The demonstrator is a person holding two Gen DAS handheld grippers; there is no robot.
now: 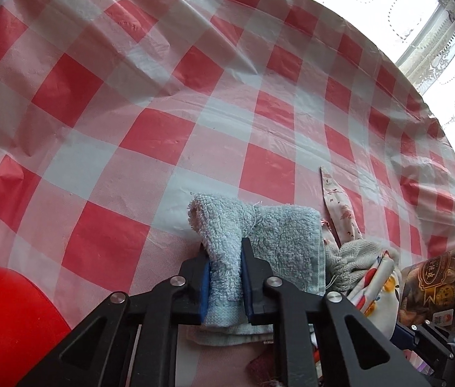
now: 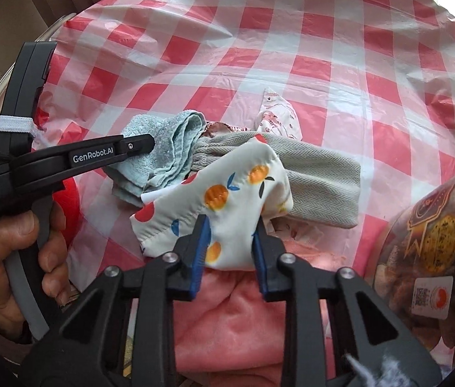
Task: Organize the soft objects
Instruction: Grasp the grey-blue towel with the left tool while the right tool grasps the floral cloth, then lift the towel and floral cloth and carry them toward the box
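The left claw reaches forward and low, its blue-padded fingers drawn close together and pinching a fold of the towel between them. The person's left hand wraps the claw's black handle, fingers curled around the grip. The right claw points ahead, its fingers parted wider, pressing the fruit-print cloth from either side.

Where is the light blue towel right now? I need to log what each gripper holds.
The light blue towel is pinched between the left gripper fingers, low centre in the left wrist view, over the checked tablecloth, just left of the grey herringbone cloth.
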